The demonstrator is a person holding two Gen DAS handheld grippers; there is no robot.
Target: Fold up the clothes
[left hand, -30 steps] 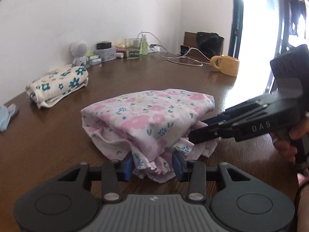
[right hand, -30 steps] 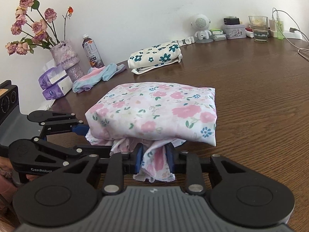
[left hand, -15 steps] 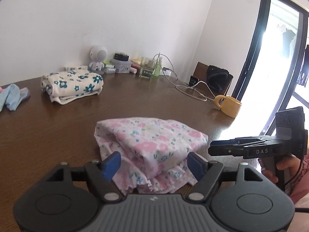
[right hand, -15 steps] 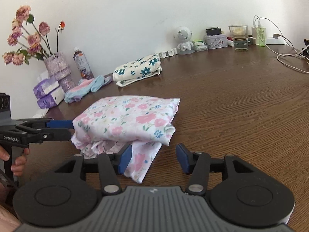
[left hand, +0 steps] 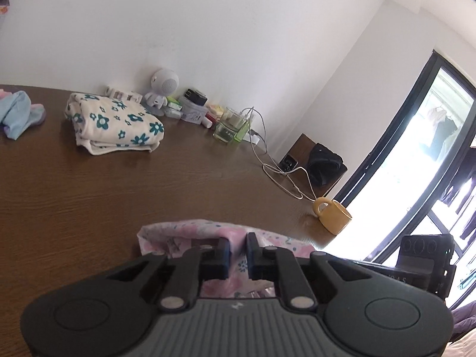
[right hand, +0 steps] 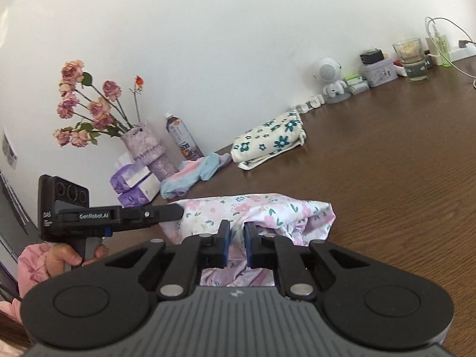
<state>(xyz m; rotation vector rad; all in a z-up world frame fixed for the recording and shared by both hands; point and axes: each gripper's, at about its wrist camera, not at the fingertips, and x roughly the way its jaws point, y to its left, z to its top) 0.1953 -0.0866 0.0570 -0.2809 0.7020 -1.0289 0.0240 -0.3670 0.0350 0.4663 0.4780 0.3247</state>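
On the side of the black plastic left tongs (right hand: 175, 211) that you hold out in the right wrist view, you can read "GenRobot.AI" in pale letters, and "DAS" on the block behind it. In the left wrist view, the black body of your right tongs (left hand: 410, 273) shows faint letters, too dim to read. The brown drink bottle (right hand: 182, 138) carries a label, too small to make out.
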